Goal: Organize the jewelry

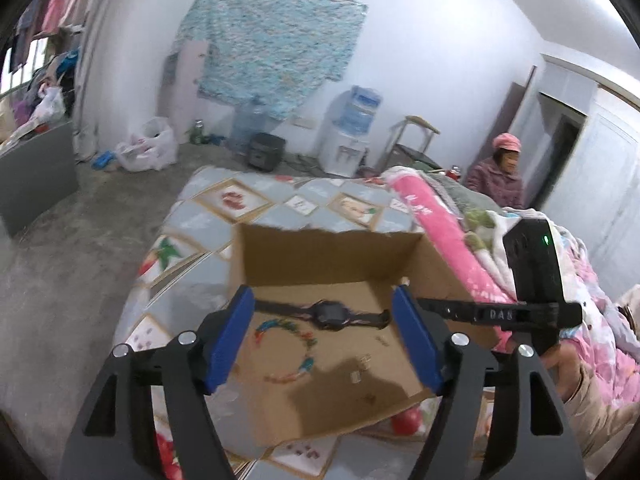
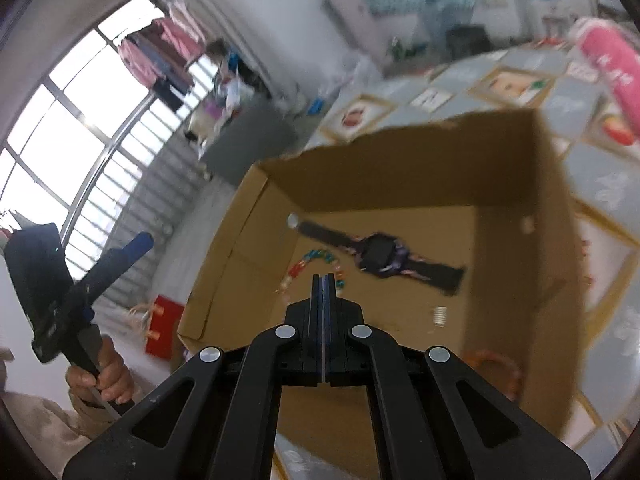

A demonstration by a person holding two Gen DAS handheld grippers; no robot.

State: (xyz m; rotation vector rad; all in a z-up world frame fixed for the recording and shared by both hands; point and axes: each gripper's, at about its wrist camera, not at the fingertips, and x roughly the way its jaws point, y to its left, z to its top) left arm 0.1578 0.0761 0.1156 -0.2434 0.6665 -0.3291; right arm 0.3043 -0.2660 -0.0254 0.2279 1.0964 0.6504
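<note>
The left gripper (image 1: pixel 324 340) is hanging wide open and empty over the cardboard box (image 1: pixel 332 252). The right gripper (image 2: pixel 323 284) is pinched shut, empty. Its closed tips might be bumping the bead bracelet (image 2: pixel 316 264) and pushing it away.

Left wrist cam sits close above the cardboard box (image 1: pixel 320 248), looking down into it w/ the far wall beyond. Right wrist cam hangs nearer over the box, tilted steeply, rolled toward the window (image 2: pixel 80 128). Both share the box floor: black watch (image 1: pixel 326 314) & bead bracelet (image 1: pixel 286 350), plus patterned bedspread (image 1: pixel 200 220) round it.
</note>
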